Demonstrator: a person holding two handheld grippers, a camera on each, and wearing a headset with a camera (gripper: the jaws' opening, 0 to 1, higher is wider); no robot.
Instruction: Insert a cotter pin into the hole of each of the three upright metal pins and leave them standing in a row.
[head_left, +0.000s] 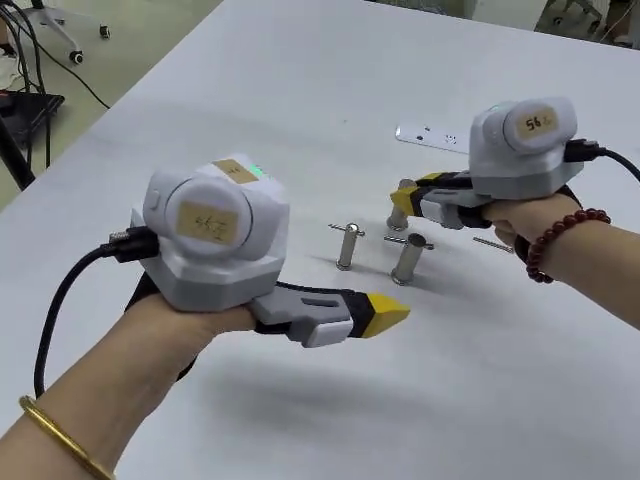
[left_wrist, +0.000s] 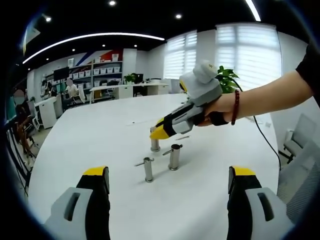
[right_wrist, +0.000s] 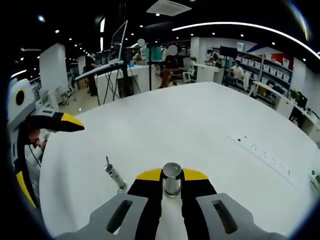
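Three upright metal pins stand on the white table (head_left: 300, 100). The near pin (head_left: 347, 246) (left_wrist: 148, 169) and the middle pin (head_left: 408, 258) (left_wrist: 174, 156) each carry a cotter pin through the top. My right gripper (head_left: 403, 203) (right_wrist: 171, 183) is shut on the third pin (head_left: 399, 215) (right_wrist: 171, 178) (left_wrist: 155, 145), which has no cotter pin that I can see. A loose cotter pin (head_left: 492, 243) lies on the table under the right hand. My left gripper (head_left: 385, 315) (left_wrist: 168, 175) hovers wide open in front of the pins, holding nothing.
A white power strip (head_left: 430, 137) (right_wrist: 260, 150) lies beyond the pins. Office desks, shelves and seated people fill the background. The left gripper (right_wrist: 50, 122) shows at the left of the right gripper view, and a pin with a cotter pin (right_wrist: 116, 175) stands nearby.
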